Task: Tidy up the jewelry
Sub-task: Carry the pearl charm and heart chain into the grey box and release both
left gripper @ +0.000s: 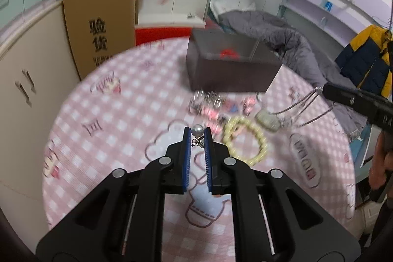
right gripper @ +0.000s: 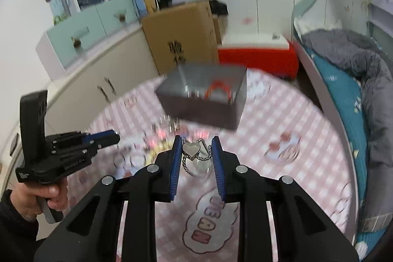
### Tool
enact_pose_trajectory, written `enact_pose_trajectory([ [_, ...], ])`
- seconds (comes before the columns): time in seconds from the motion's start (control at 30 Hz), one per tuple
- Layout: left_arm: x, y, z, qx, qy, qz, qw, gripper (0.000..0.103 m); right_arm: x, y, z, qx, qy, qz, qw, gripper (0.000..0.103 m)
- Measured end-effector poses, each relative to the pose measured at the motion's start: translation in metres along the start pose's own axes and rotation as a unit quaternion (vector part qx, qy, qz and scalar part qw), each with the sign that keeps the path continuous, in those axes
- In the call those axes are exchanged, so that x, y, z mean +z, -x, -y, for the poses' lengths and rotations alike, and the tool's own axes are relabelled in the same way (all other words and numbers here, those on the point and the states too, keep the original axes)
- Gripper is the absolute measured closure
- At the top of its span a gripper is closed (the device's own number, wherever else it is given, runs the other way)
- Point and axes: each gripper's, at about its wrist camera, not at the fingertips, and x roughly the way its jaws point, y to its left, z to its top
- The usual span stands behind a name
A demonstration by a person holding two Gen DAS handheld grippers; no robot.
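Note:
My left gripper [left gripper: 197, 133] is shut on a pearl earring [left gripper: 198, 130], held above the pink checked tablecloth [left gripper: 118, 119]. My right gripper [right gripper: 196, 147] is shut on a silver chain necklace with a heart pendant [right gripper: 192, 148]; its chain hangs down between the fingers. In the left wrist view the right gripper [left gripper: 356, 100] enters from the right with the chain [left gripper: 302, 104] dangling. A dark grey open jewelry box [left gripper: 231, 65] with a red item inside [left gripper: 228, 53] stands at the table's far side; it also shows in the right wrist view [right gripper: 203, 95].
A yellow bead bracelet [left gripper: 248, 139], a pale pendant [left gripper: 267, 120] and several small pink and silver pieces [left gripper: 211, 104] lie in front of the box. A cardboard box [left gripper: 98, 26] and a red box [right gripper: 258, 58] stand behind the table. A bed [right gripper: 343, 80] is at the right.

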Motion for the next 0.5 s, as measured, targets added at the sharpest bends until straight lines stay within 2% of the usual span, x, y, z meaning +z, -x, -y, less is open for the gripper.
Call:
enact_pose_trajectory([
  [0.13,0.02,0.02,0.005,-0.005,-0.007,0.029,0.9995,0.093,0.027,0.023,0.001,0.022,0.007,0.033,0.999,0.081],
  [0.5,0.083,0.048,0.022,-0.017,-0.044,0.084,0.9954,0.093,0.098,0.063,-0.014,0.033,0.063,0.11,0.991,0.081],
])
